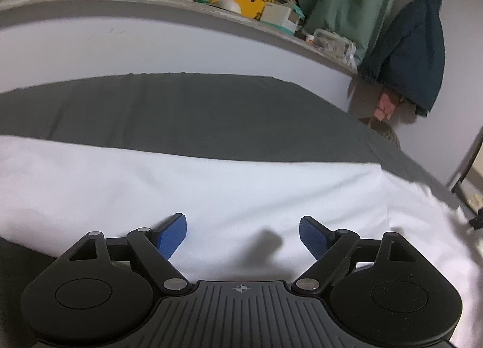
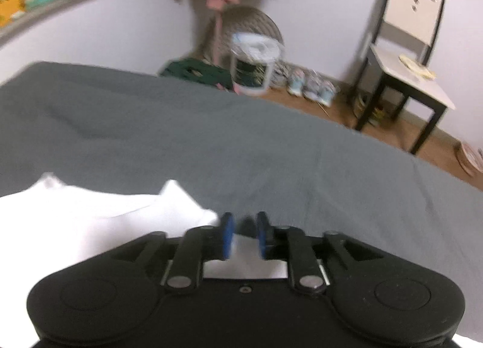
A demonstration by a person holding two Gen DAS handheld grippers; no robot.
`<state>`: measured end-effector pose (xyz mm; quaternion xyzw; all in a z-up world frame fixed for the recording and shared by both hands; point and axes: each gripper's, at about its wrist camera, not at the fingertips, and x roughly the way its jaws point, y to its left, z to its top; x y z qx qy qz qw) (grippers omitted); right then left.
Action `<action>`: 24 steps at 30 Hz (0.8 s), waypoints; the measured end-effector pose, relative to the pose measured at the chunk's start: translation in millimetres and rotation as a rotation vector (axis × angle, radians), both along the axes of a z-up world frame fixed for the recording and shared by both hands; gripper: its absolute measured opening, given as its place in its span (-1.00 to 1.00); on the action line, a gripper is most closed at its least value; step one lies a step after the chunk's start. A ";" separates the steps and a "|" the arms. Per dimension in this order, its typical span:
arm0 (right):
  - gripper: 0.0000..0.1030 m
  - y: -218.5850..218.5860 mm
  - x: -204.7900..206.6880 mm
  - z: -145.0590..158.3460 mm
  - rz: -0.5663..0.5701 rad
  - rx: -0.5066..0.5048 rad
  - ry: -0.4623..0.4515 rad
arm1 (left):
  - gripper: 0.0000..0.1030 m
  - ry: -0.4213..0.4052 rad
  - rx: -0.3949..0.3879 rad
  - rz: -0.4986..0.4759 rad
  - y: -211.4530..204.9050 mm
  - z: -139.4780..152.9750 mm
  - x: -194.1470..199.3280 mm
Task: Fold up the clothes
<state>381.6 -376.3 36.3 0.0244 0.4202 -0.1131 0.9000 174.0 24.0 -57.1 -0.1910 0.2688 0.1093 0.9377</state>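
garment: one white cloth (image 1: 211, 191) is lying spread on the grey bed (image 1: 196, 112); in the right wrist view its edge (image 2: 99, 221) is reaching just to the right gripper's pads.
left gripper: the left gripper (image 1: 243, 233) is hovering over the white cloth with its jaws standing wide and nothing between them; its shadow is falling on the fabric beneath.
right gripper: the right gripper (image 2: 244, 236) is sitting at the cloth's edge with its jaws narrowed to a small gap; white fabric is showing below and between the pads, but the blur is keeping me from telling whether they are pinching it.
step: judging from this, the right side is working on picking up an edge or corner for a fold, while the left is waiting open.
next move: it is likely calling for a firm pinch on the edge, then a lift and carry across the cloth, with the left gripper taking a matching edge or holding the fabric flat.
count: one garment, two grippers, one bed.
surroundings: one chair (image 2: 407, 55) and one basket (image 2: 253, 61) are standing on the floor beyond the bed; a dark jacket (image 1: 413, 46) is hanging by the wall.
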 end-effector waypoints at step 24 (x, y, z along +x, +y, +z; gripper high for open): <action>0.20 121.1 -331.8 16.9 0.492 0.720 -0.193 | 0.67 -0.137 -0.623 -0.253 -18.8 -5.1 -56.7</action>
